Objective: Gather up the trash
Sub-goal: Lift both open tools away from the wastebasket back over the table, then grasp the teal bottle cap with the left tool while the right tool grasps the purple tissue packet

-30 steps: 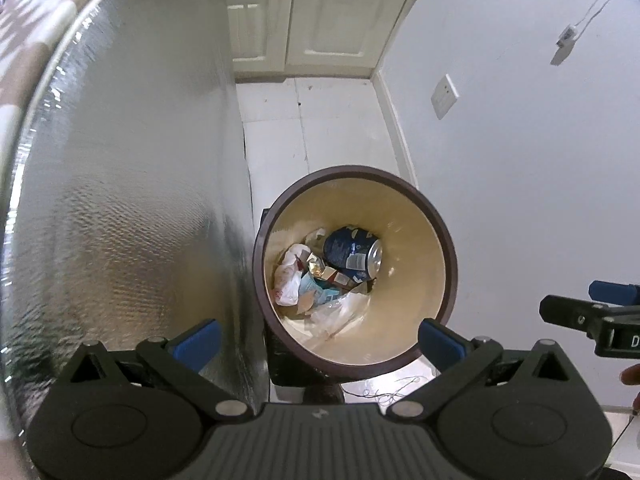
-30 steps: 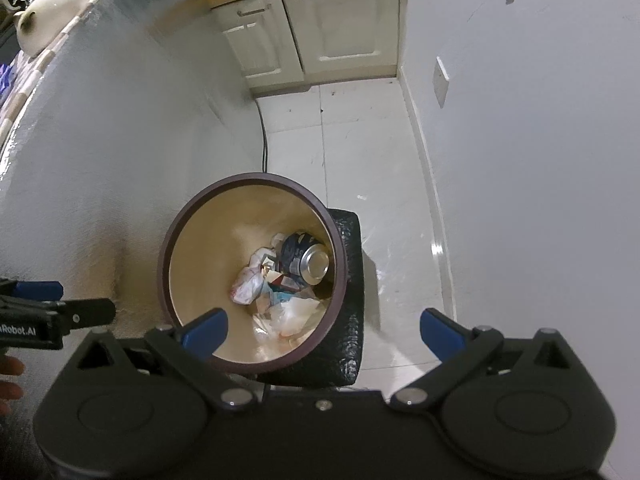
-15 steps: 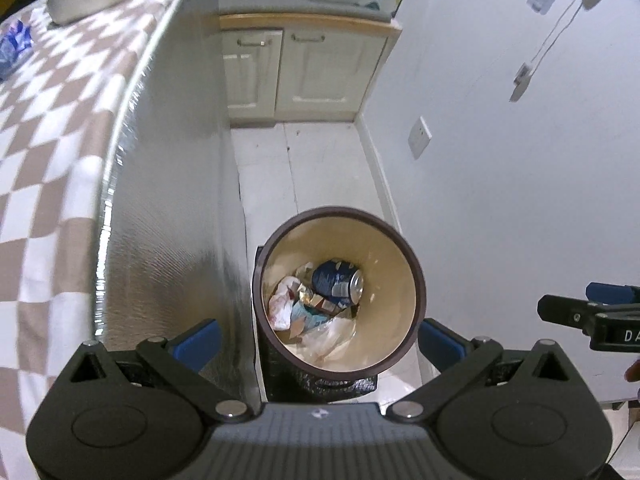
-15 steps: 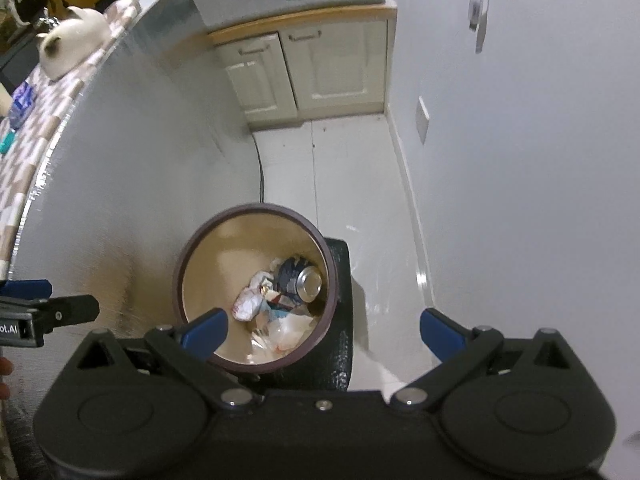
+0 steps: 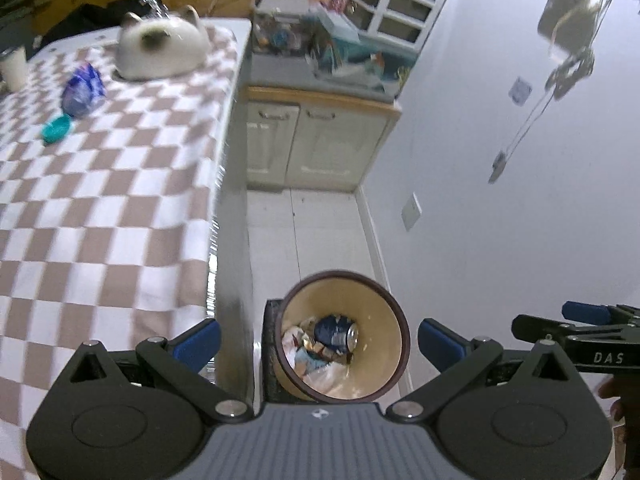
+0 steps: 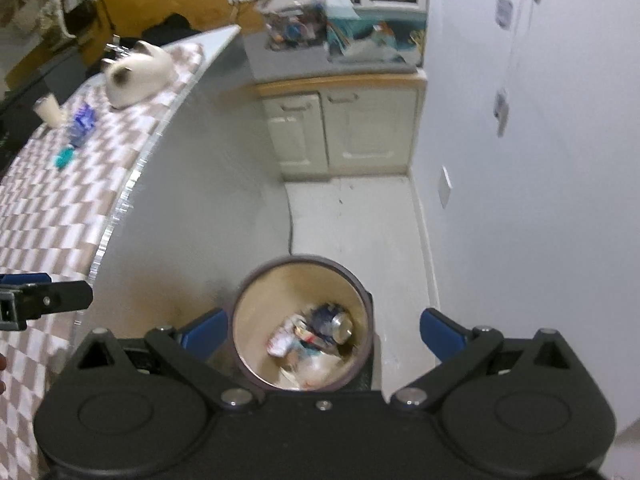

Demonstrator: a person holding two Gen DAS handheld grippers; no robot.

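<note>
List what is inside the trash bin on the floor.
The trash bin holds a dented blue can, crumpled wrappers and a white plastic bag. Anything beneath that pile is covered.

Left tool [image 5: 318,340], fingers spread, empty above trash bin [image 5: 394,320] holding can [image 5: 336,331].

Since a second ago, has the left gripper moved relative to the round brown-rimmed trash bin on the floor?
Yes. The left gripper has risen away from the round brown-rimmed trash bin: the bin looks smaller and lower in its view, and the checkered tabletop now shows.
</note>
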